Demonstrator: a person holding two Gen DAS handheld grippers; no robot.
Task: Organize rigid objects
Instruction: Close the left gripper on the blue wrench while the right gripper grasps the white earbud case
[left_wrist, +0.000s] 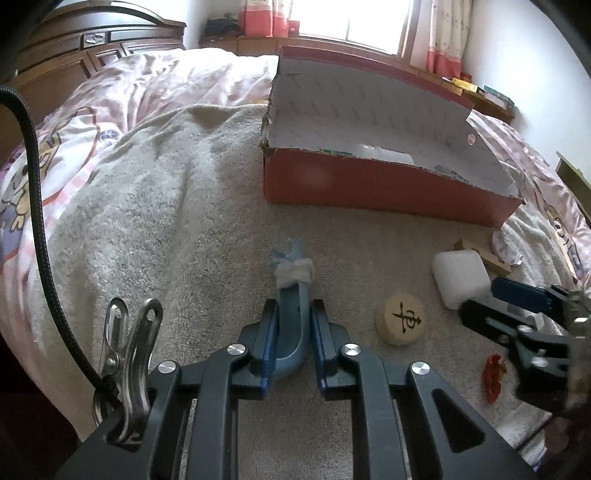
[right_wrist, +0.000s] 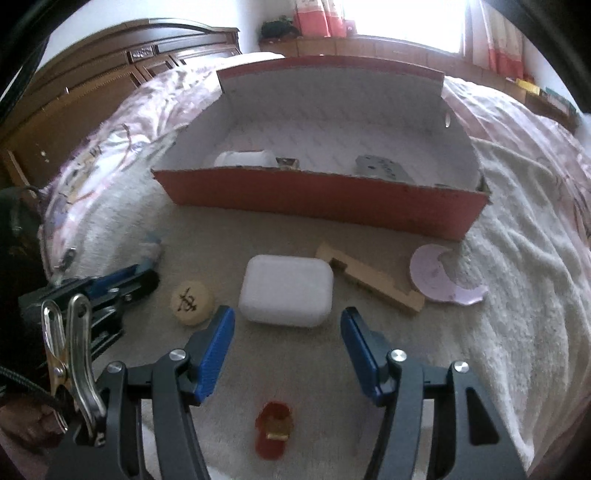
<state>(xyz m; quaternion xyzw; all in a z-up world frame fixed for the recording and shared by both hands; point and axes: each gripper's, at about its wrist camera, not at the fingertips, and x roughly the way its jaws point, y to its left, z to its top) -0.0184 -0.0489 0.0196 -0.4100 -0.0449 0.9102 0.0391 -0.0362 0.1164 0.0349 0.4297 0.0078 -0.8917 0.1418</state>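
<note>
Left black two-finger gripper with blue pads (left_wrist: 293, 332) low over the bedding, pointing ahead, jaws drawn in close and pressing both sides of a curved pale-blue plastic piece (left_wrist: 291, 332). Seen from the right wrist view as a dark body with blue tips at the far left (right_wrist: 110, 284). Right black two-finger gripper with blue ribbed pads (right_wrist: 288, 332) held level, jaws spread wide, nothing between the pads. From the left wrist view, at the right edge (left_wrist: 517, 306), angled inward.
</note>
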